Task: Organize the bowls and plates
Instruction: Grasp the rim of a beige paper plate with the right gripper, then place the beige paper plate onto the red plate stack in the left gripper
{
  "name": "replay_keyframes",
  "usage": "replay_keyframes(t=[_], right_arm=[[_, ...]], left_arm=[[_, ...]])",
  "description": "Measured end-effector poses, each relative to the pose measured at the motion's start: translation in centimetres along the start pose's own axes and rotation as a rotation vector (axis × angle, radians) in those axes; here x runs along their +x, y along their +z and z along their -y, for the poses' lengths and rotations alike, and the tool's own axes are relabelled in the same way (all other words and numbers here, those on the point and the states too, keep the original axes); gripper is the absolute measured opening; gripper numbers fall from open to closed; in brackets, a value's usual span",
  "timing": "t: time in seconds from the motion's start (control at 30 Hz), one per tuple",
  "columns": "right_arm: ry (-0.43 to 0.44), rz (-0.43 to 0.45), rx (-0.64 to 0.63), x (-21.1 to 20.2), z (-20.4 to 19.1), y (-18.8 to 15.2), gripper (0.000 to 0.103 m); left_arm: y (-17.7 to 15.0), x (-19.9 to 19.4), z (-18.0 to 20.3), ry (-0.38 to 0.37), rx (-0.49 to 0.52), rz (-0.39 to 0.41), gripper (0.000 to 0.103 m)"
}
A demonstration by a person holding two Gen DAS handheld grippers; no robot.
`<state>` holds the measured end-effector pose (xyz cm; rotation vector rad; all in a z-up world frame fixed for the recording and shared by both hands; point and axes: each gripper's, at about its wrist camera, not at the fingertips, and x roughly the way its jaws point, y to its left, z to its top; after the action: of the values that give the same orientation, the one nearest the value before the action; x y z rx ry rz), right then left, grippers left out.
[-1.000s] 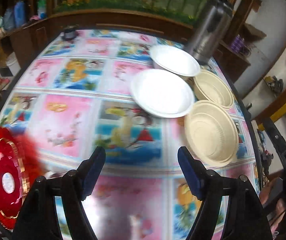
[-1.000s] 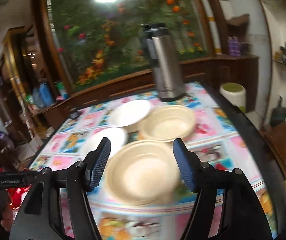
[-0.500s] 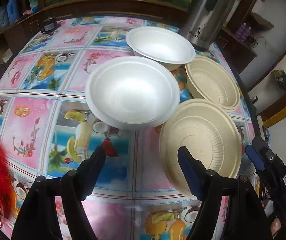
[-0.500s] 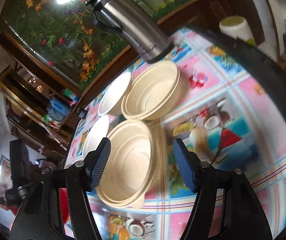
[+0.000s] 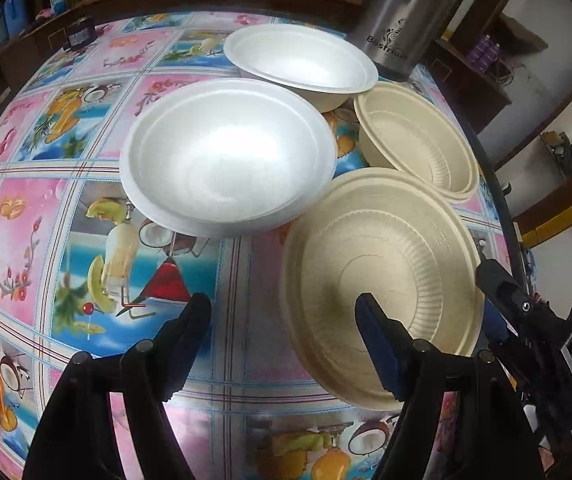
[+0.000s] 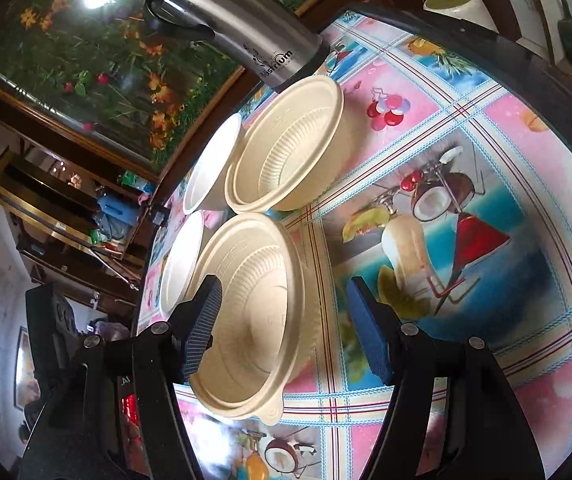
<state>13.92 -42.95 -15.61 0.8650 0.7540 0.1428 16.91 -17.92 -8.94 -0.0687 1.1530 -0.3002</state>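
1. Evidently, the left gripper point(image 5: 282, 320) has its fingers spread and empty, the near beige bowl point(image 5: 381, 280) under the right-hand one.
2. Right gripper point(image 6: 284, 316): fingers spread, straddling that bowl's rim.
3. Beyond: white bowls point(image 5: 226, 160) on the bench point(image 5: 26, 208).

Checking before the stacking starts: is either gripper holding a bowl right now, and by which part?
Nothing is held. The left gripper and the right gripper both stand open over the table, beside the near beige bowl, pads pressing nothing.
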Motion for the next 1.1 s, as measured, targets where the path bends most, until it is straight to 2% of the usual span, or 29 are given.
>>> replay_keyframes(t=[0.13, 0.2, 0.23, 0.27, 0.33, 0.4, 0.57, 0.87, 1.1], right_arm=[[0.013, -0.015, 0.001, 0.3, -0.1, 0.0, 0.065], [-0.011, -0.02, -0.004, 0.7, -0.1, 0.0, 0.062], [-0.018, -0.028, -0.004, 0.9, 0.0, 0.0, 0.053], [-0.02, -0.039, -0.003, 1.2, 0.2, 0.2, 0.037], [-0.032, -0.052, -0.001, 1.5, 0.4, 0.2, 0.024], [-0.043, -0.062, 0.01, 1.8, 0.7, 0.1, 0.021], [-0.017, -0.064, 0.018, 1.7, 0.7, -0.1, 0.016], [-0.009, -0.059, 0.053, 1.3, 0.4, -0.7, 0.015], [-0.005, -0.016, 0.021, -0.1, -1.3, -3.8, 0.014]], left_arm=[[-0.1, -0.6, -0.2, 0.0, -0.003, 0.046, 0.071], [-0.1, -0.7, -0.3, 0.003, -0.003, 0.053, 0.059], [-0.1, -0.6, -0.4, -0.001, -0.004, 0.051, 0.056], [0.0, -0.5, -0.5, -0.009, -0.005, 0.047, 0.047], [0.0, -0.2, -0.4, -0.013, 0.003, 0.041, 0.035], [0.0, 0.1, -0.4, -0.033, 0.005, 0.032, 0.026], [-0.3, 0.0, -0.1, -0.055, 0.025, 0.043, 0.013], [-1.1, -0.8, -0.3, -0.058, 0.04, 0.062, 0.013], [-2.5, -3.0, -2.1, -0.065, 0.031, 0.097, 0.013]])
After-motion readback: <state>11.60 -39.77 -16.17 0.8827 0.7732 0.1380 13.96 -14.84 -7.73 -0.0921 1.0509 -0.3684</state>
